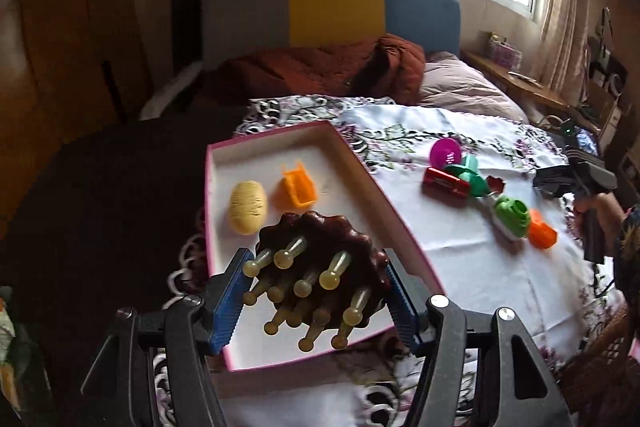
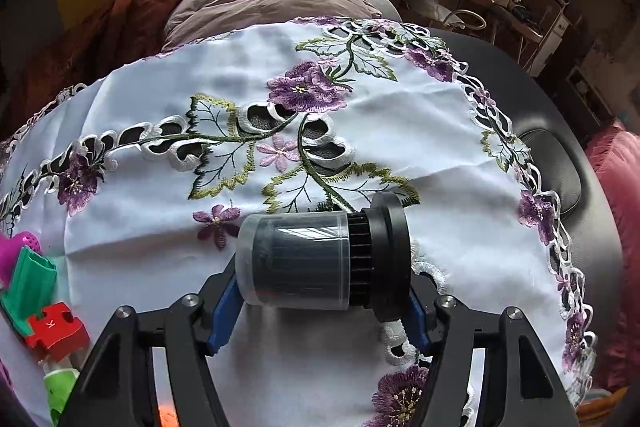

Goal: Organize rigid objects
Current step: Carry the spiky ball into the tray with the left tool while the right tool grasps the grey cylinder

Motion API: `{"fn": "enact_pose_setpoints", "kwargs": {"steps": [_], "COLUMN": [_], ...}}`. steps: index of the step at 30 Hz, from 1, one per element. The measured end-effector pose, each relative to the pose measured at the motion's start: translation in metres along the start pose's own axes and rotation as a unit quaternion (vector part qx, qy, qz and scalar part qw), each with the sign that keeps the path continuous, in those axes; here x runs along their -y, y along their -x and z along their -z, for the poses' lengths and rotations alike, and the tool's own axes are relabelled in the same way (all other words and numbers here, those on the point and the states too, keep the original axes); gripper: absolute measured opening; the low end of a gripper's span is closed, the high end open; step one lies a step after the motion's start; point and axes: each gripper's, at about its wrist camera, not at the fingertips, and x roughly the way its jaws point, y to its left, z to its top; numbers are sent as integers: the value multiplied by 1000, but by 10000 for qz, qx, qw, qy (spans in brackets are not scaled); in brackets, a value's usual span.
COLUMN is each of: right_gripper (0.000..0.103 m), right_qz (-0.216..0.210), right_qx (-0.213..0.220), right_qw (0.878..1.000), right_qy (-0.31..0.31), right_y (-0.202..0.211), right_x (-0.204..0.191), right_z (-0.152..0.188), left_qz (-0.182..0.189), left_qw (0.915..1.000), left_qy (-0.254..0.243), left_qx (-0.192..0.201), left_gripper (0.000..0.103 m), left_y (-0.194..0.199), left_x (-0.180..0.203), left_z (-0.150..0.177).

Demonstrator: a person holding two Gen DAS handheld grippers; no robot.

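Dark brown spiky brush (image 1: 320, 275), yellowish pegs toward camera, pinched in the left claw (image 1: 316, 303) above the pink-rimmed box (image 1: 218, 163). Box holds a yellow oval piece (image 1: 247, 207) and an orange basket (image 1: 298, 189). Black-capped clear jar (image 2: 320, 259) lies sideways in the right claw (image 2: 320, 303).

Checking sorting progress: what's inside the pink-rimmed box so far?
Inside the box: a yellow oval piece and an orange basket. The held brown spiky toy hides part of the floor.
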Motion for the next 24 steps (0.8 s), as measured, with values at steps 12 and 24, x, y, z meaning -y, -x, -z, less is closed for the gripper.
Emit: {"fn": "enact_pose_setpoints", "kwargs": {"steps": [12, 24], "right_gripper": [67, 67], "right_qz": [132, 131], "right_qx": [76, 74], "right_qw": [9997, 9997], "right_qy": [186, 188], "right_y": [1, 0], "right_x": [-3, -3], "right_z": [2, 1], "left_qz": [-360, -378], "left_qw": [9993, 9992], "left_qy": [-29, -23], "left_qx": [28, -82], "left_gripper": [64, 64], "left_y": [3, -3], "left_x": [-14, -16], "left_z": [4, 8]}}
